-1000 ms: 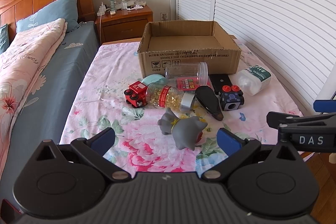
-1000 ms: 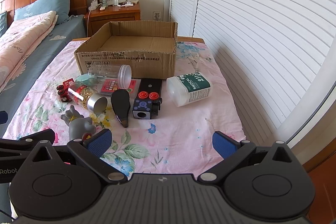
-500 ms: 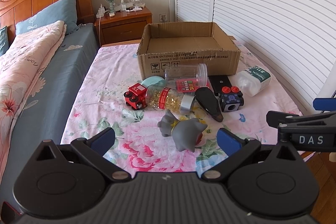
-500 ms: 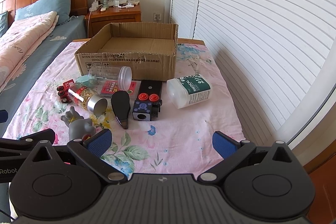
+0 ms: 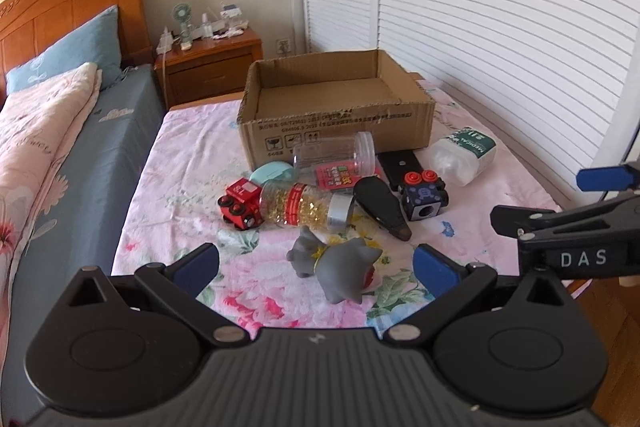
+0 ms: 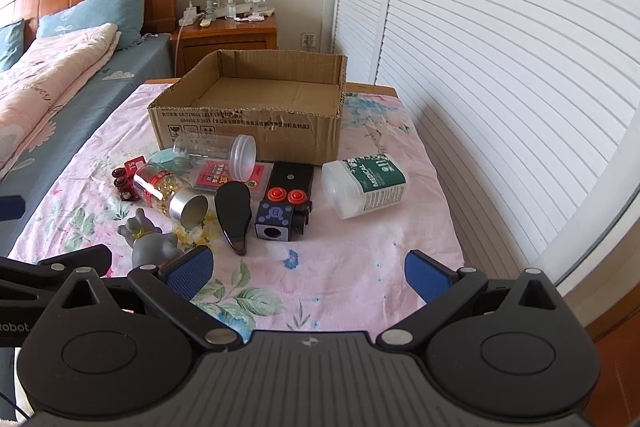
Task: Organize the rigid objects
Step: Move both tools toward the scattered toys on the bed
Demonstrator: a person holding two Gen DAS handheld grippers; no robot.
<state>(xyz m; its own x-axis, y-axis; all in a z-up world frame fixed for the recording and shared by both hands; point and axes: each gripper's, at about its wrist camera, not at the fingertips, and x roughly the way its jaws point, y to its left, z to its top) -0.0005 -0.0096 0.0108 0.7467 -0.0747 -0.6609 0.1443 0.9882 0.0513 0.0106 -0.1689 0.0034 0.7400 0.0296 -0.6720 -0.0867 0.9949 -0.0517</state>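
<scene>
An open cardboard box [image 5: 336, 125] [image 6: 248, 131] stands at the far side of a floral-covered table. In front of it lie a grey toy animal [image 5: 340, 265] [image 6: 150, 241], a bottle of yellow capsules [image 5: 304, 205] [image 6: 170, 193], a red toy train [image 5: 240, 203], a clear jar [image 5: 334, 155] [image 6: 216, 151], a black oval object [image 5: 380, 207] [image 6: 234, 213], a dark cube with red buttons [image 5: 424, 195] [image 6: 282, 213] and a white bottle [image 5: 460, 155] [image 6: 366, 185]. My left gripper [image 5: 316, 267] is open just short of the grey toy. My right gripper [image 6: 306, 271] is open over bare cloth.
A bed [image 5: 48, 131] with pink quilt and blue pillow runs along the left. A wooden nightstand [image 5: 208, 67] with a small fan stands behind the table. White louvred doors [image 6: 500, 47] line the right side. A black flat case [image 6: 290, 177] and red card lie by the box.
Both grippers have risen and tilted slightly, so the table's objects sit a little lower in each view. Nothing on the table has moved, and both stay open.
</scene>
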